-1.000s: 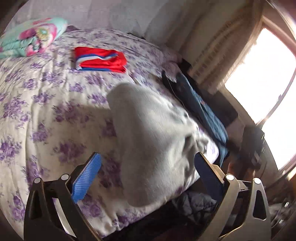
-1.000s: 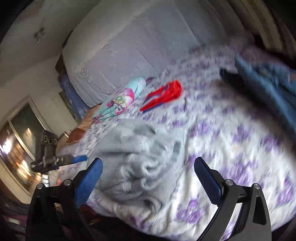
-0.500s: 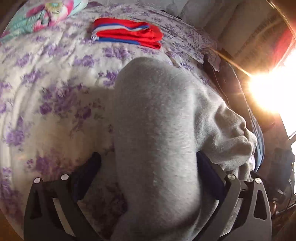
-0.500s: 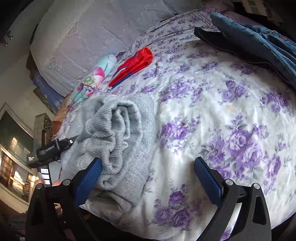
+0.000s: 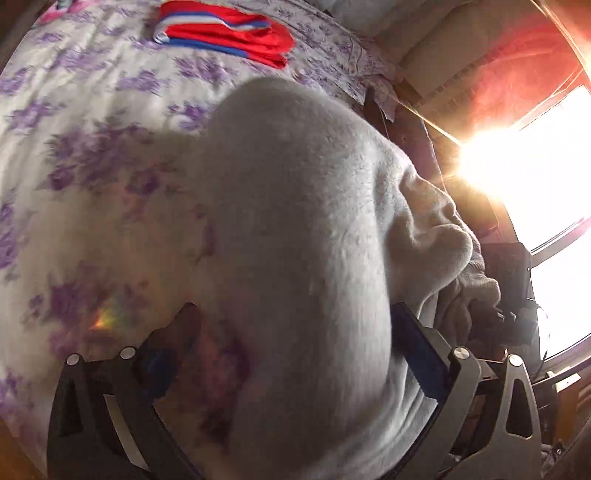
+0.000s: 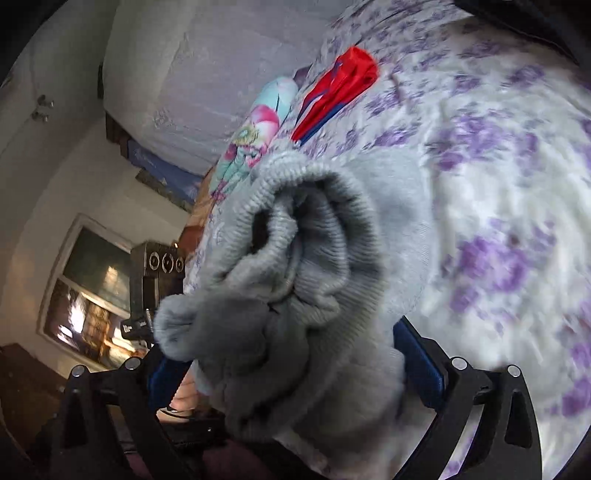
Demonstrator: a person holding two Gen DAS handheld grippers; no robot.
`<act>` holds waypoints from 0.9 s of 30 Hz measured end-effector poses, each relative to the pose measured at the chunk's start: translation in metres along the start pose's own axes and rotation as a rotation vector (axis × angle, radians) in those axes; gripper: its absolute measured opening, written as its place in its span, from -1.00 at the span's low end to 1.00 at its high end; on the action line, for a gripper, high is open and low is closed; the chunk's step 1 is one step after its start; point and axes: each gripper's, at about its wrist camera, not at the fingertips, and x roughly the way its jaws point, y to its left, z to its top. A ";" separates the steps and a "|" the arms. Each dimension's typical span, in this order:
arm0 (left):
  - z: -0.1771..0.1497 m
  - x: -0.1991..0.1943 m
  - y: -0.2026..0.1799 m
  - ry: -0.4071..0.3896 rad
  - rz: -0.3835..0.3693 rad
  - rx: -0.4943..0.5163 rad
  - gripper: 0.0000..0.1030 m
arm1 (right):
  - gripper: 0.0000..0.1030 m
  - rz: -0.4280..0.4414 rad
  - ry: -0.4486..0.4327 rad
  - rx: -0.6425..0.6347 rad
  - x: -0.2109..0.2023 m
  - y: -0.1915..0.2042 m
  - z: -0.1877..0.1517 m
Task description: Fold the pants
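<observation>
Grey sweatpants (image 5: 303, 240) lie bunched at the near edge of the floral bed (image 5: 85, 206). My left gripper (image 5: 291, 350) is open, its blue-padded jaws on either side of the smooth grey leg fabric. My right gripper (image 6: 288, 354) is open around the ribbed waistband end of the pants (image 6: 306, 236), which fills the space between its jaws. The other gripper (image 6: 155, 288) shows at the left of the right wrist view, beside the pants.
Folded red, white and blue shorts (image 5: 225, 31) lie farther back on the bed, also in the right wrist view (image 6: 336, 88). A turquoise and pink pillow (image 6: 255, 136) lies by the headboard. A bright window (image 5: 535, 177) glares on the right.
Both grippers have moved in toward the grey pants, so the fabric now sits between each pair of jaws. The jaws stay wide apart.
</observation>
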 end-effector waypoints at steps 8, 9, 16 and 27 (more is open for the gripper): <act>-0.005 -0.025 -0.023 -0.072 -0.049 0.041 0.49 | 0.17 0.034 -0.105 -0.104 -0.034 0.023 -0.013; -0.004 -0.034 -0.027 -0.084 -0.062 0.040 0.47 | 0.17 0.052 -0.129 -0.130 -0.041 0.032 -0.013; 0.050 -0.094 -0.065 -0.213 -0.026 0.097 0.47 | 0.16 0.100 -0.187 -0.266 -0.052 0.089 0.059; 0.300 -0.073 -0.012 -0.357 0.115 0.042 0.59 | 0.44 -0.116 -0.341 -0.343 0.058 0.082 0.316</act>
